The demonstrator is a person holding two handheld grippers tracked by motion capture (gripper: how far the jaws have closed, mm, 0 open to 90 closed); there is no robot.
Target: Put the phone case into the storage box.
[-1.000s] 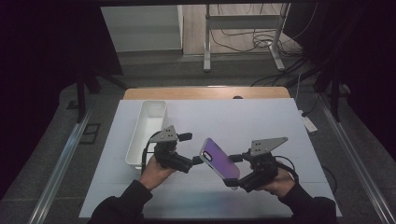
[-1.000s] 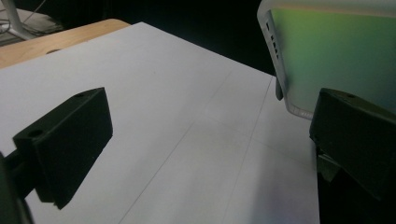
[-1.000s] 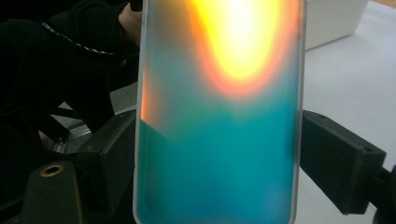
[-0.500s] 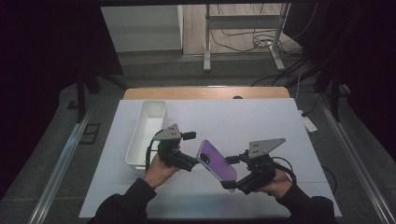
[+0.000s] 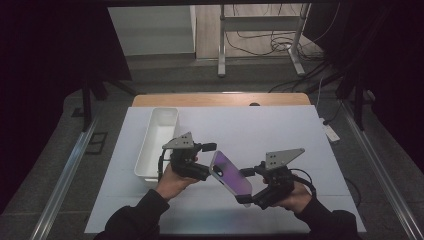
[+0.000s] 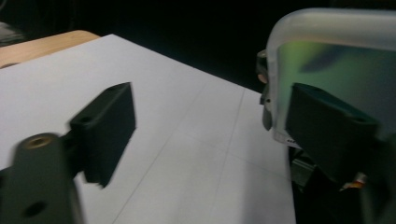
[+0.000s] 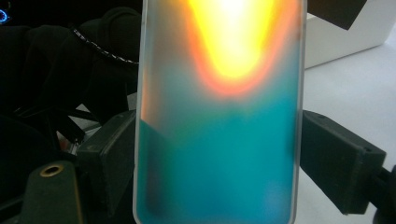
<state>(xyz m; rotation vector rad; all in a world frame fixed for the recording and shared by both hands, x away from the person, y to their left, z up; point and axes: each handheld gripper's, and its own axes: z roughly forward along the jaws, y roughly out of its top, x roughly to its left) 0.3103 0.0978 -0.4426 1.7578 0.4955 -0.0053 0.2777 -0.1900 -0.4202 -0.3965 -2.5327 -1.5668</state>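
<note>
Phone case hangs tilted above the near middle of the table, clamped across its near end by the right gripper. Left gripper meets its far-left end; its jaws, just closing, stand apart, one pad against the case.

Colour notes. From the high view I read the phone case as glossy purple with a paler lilac sheen. In my right tongs view the phone case goes iridescent: yellow-white glow toward 12 o'clock, ringed orange-red, teal-blue toward 6, inside a frosted translucent rim. In my left tongs view it shows pale green behind that milky rim. Tongs and: matte black jaws, grey top plates. Surface white with a tan wood strip at 12 o'clock. Bin plain white.
</note>
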